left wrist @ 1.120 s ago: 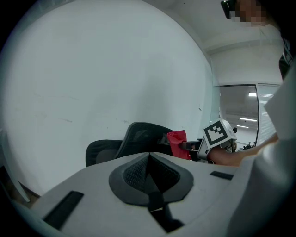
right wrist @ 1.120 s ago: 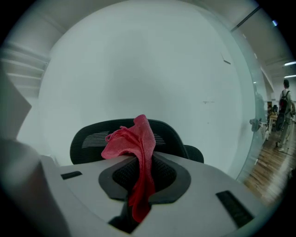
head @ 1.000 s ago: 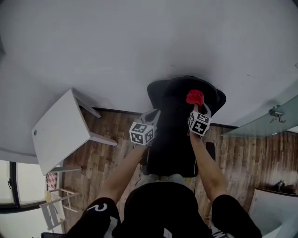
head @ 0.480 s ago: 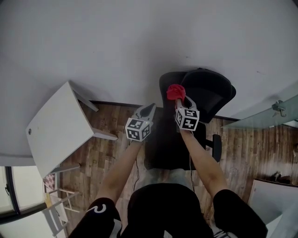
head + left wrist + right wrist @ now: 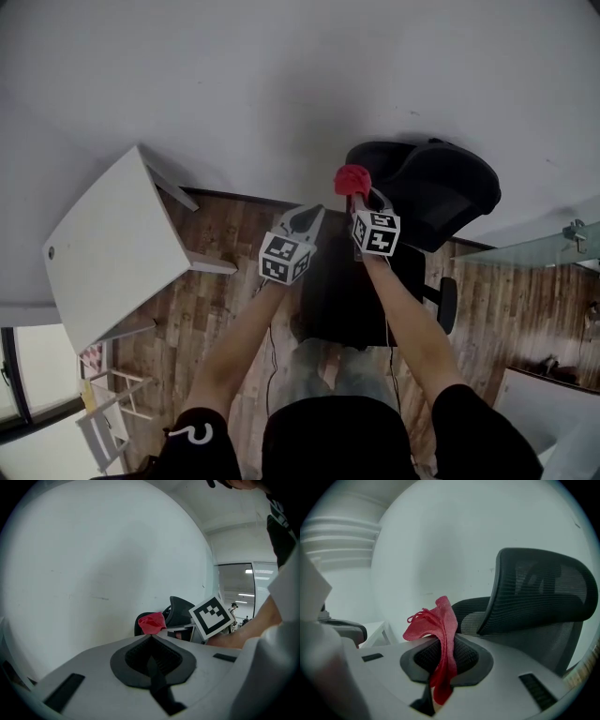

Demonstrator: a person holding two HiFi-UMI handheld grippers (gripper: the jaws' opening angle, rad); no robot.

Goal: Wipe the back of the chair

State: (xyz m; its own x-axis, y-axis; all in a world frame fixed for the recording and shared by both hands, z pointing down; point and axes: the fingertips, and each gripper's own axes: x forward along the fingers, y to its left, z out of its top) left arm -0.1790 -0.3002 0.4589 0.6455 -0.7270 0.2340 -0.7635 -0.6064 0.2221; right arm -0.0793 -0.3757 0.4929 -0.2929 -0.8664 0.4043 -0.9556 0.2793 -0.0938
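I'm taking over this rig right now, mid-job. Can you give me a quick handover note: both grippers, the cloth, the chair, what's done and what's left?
Right gripper: shut on the red cloth, which bunches up above the jaws.
Left gripper: shut, nothing in it, held beside the right one.
Chair back: black mesh, to the right of the cloth; the cloth is not on it.
Done: cloth gripped and raised near the chair back. Whether any wiping has happened cannot be told.
Left: bring the cloth onto the mesh and wipe across it.
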